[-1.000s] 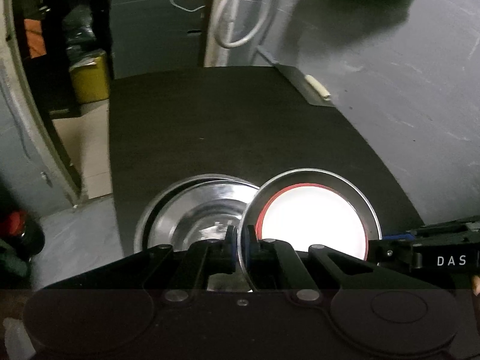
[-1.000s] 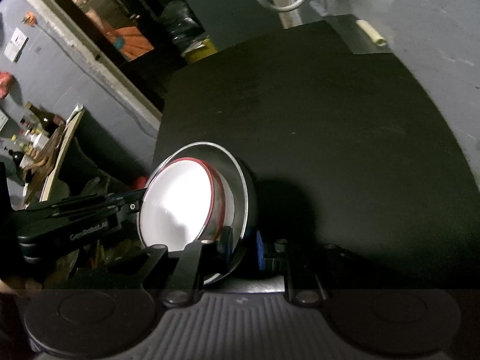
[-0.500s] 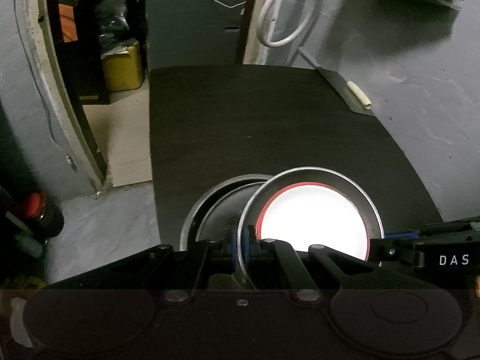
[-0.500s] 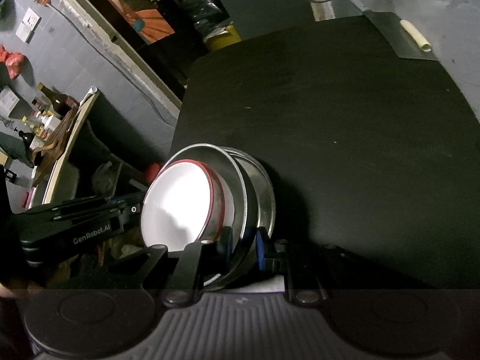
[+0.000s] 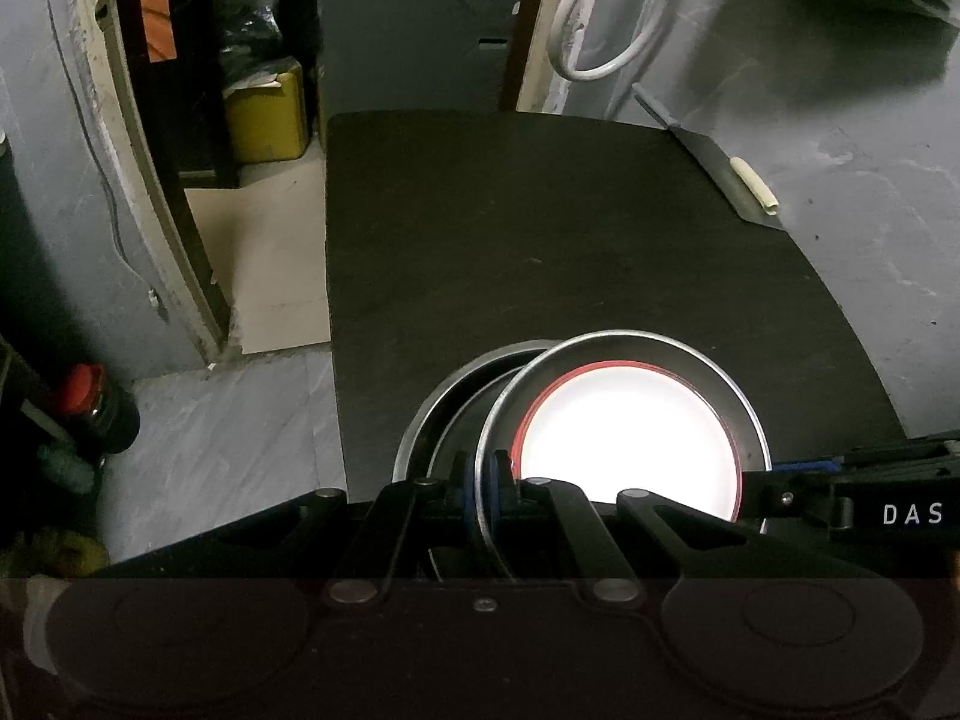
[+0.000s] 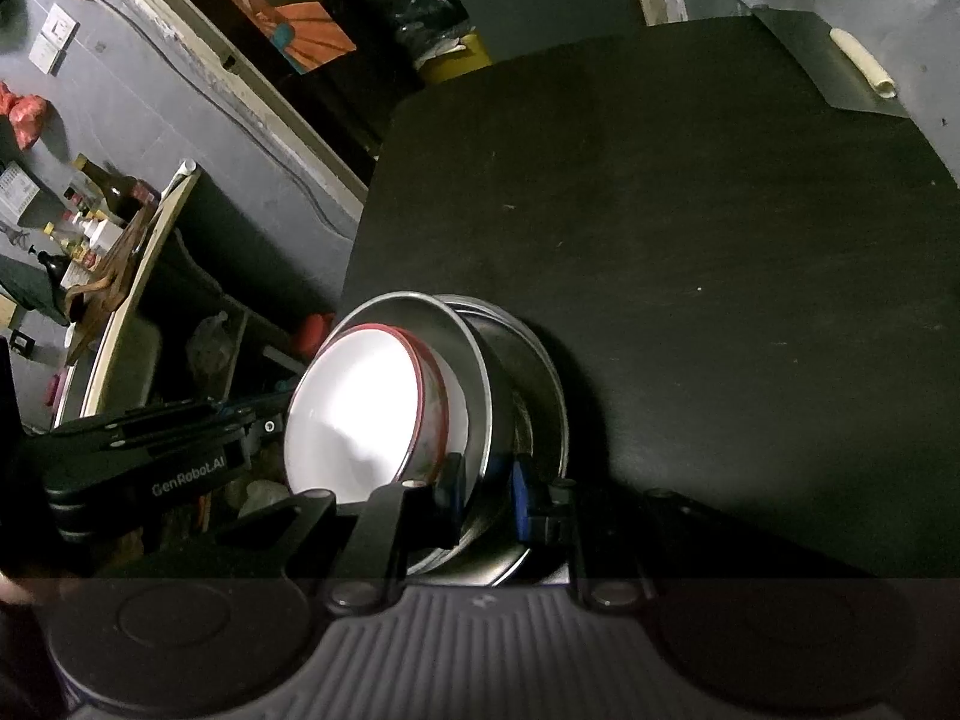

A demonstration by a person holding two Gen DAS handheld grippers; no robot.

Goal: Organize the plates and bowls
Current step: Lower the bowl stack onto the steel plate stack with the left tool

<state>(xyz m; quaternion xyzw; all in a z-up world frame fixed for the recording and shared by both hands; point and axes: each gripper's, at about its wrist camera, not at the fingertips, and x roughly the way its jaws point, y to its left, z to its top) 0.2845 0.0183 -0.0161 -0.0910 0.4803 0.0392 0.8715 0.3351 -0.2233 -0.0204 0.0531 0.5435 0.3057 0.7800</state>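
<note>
Steel gleams on the carried plate (image 5: 729, 390), its thin rim pinched at one side by the left gripper (image 5: 480, 483) and at the opposite side by the right gripper (image 6: 486, 489), both clamped narrow. A glossy white bowl (image 5: 624, 438) with a red lip sits inside it. Over the last second the pair has travelled across the matte black table (image 5: 540, 228) and now overlaps the shallow round steel plates (image 5: 447, 408) lying by the table's near left corner. Judging from that, nesting is nearly lined up; lowering and release remain.
</note>
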